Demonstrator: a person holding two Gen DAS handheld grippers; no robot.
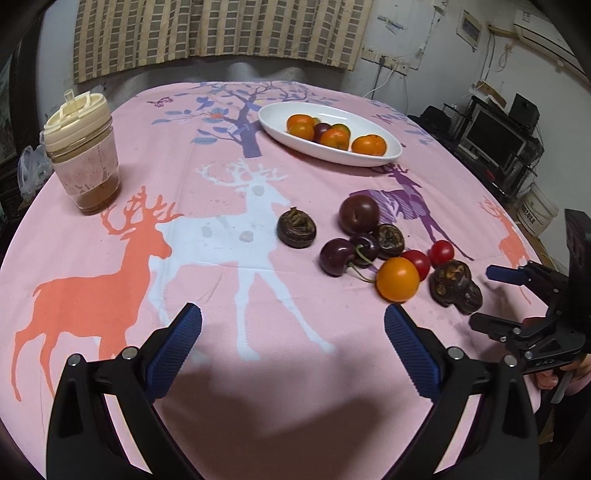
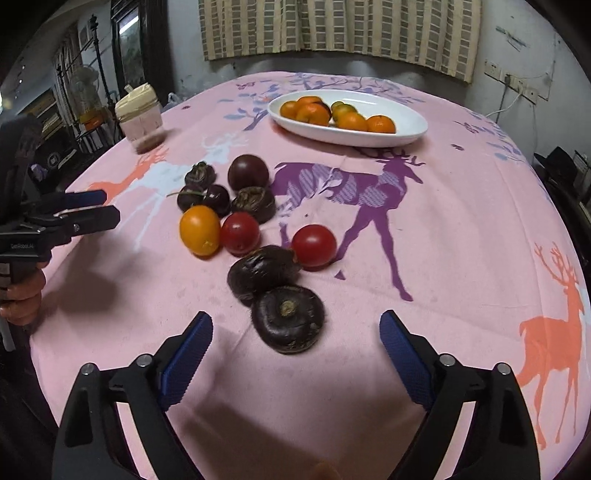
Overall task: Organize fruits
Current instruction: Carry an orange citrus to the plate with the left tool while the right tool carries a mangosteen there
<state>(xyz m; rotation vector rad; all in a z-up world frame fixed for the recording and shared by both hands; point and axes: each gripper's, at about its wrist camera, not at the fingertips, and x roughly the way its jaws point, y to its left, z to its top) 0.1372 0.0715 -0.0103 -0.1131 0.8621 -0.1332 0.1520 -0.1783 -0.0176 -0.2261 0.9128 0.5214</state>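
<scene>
1. We hold the right hand-held gripper (image 2: 295, 334) wide and empty, just near of the dark round water chestnut (image 2: 288, 318) on the pink surface (image 2: 461, 229).
2. We straddle it squarely, close gently, then carry it to the far white oval dish (image 2: 410, 127).
3. The left hand-held gripper (image 1: 291, 330) waits wide, empty.

tablecloth (image 2: 461, 229): pink, deer and tree print | dish (image 2: 410, 123): white | beside dish, curtain (image 2: 332, 26): beige checks | gripper pads (image 2: 188, 354): blue

Bare tablecloth (image 2: 443, 240) flanks the fruit cluster (image 2: 240, 229) before the dish (image 2: 410, 125).
</scene>
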